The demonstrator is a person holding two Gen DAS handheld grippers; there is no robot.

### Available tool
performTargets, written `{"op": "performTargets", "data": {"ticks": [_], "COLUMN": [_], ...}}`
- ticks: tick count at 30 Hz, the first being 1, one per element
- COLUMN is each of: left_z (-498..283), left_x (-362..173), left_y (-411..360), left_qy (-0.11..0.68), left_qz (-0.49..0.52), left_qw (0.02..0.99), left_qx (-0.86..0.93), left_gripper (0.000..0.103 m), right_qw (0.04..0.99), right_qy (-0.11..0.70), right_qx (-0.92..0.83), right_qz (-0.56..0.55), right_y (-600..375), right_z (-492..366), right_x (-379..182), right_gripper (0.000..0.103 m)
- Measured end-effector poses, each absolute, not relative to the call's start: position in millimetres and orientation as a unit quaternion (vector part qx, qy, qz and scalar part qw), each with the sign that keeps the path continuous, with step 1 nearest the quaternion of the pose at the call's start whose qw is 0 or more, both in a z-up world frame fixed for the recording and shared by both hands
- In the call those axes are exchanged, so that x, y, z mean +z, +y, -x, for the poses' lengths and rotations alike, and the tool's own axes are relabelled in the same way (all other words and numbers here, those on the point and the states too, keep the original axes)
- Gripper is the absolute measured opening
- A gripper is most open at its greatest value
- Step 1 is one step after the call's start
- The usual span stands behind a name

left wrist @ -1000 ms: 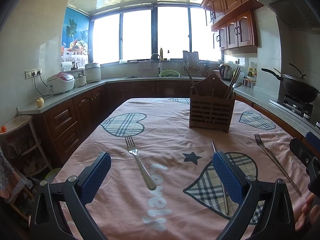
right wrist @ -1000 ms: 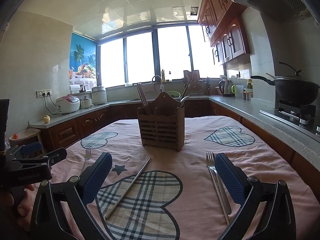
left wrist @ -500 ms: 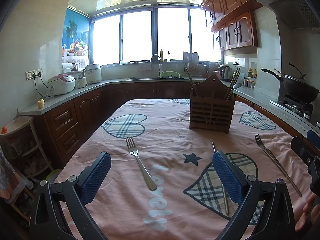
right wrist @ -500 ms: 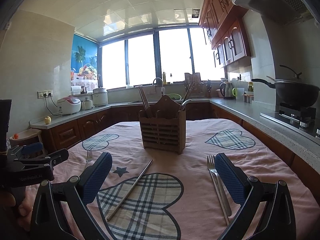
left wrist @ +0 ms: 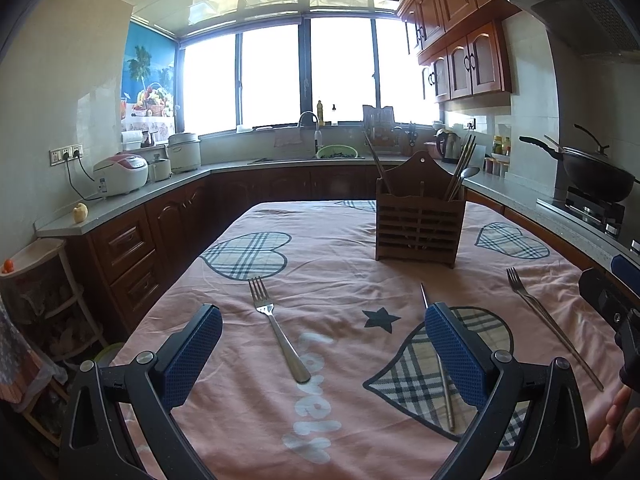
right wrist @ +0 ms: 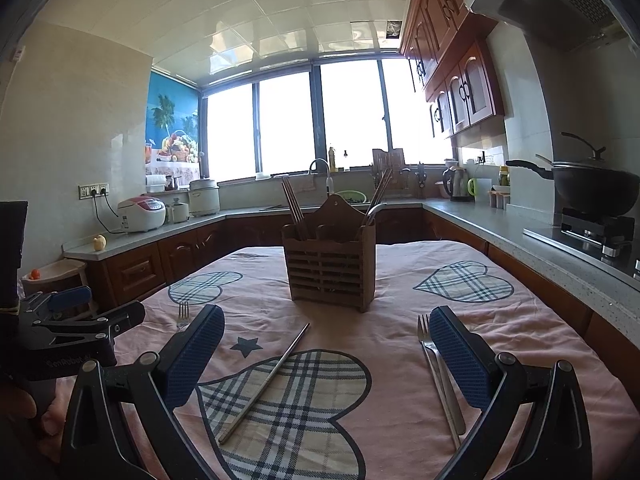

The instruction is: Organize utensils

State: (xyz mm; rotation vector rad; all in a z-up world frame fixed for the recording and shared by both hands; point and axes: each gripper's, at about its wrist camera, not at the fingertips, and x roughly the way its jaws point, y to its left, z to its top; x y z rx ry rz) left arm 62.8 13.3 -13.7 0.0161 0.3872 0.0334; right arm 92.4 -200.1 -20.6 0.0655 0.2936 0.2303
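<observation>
Both black grippers, left (left wrist: pixel 323 350) and right (right wrist: pixel 327 350), hover with blue-padded jaws spread wide, empty, above a pink heart-patterned tablecloth (left wrist: pixel 344 280). White tablecloth lettering (left wrist: pixel 316 396) reads "Lovely"; the slatted wooden utensil holder (right wrist: pixel 329 268) stands beyond.

Shiny metal fork (left wrist: pixel 279 328), slatted wooden holder (left wrist: pixel 419 224), matt cloth tablecloth (left wrist: pixel 340 280).

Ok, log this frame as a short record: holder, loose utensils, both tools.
holder: wooden utensil holder, upright mid-table, chopsticks and a spoon inside
loose utensils: left fork, metal chopstick, right fork, all flat on the pink tablecloth
left tool: open, holding nothing
right tool: open, holding nothing
</observation>
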Motion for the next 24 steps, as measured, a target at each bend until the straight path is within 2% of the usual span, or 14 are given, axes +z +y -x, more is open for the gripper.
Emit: {"op": "performTargets", "data": {"ticks": [24], "left_z": [-62.7], "left_x": [-13.4], "left_y": [7.8], "left_qy": [0.191], "left_qz": [-0.013], "left_qw": [0.981], "left_qx": [0.019], "left_gripper": [0.102], "right_qw": [0.982], "right_qy": [0.144], "right_qx": [0.119], "right_qz": [-0.033], "right_y": [-196.2], "right_z": [-92.9], "right_x": [-19.1], "right_gripper": [0.103]}}
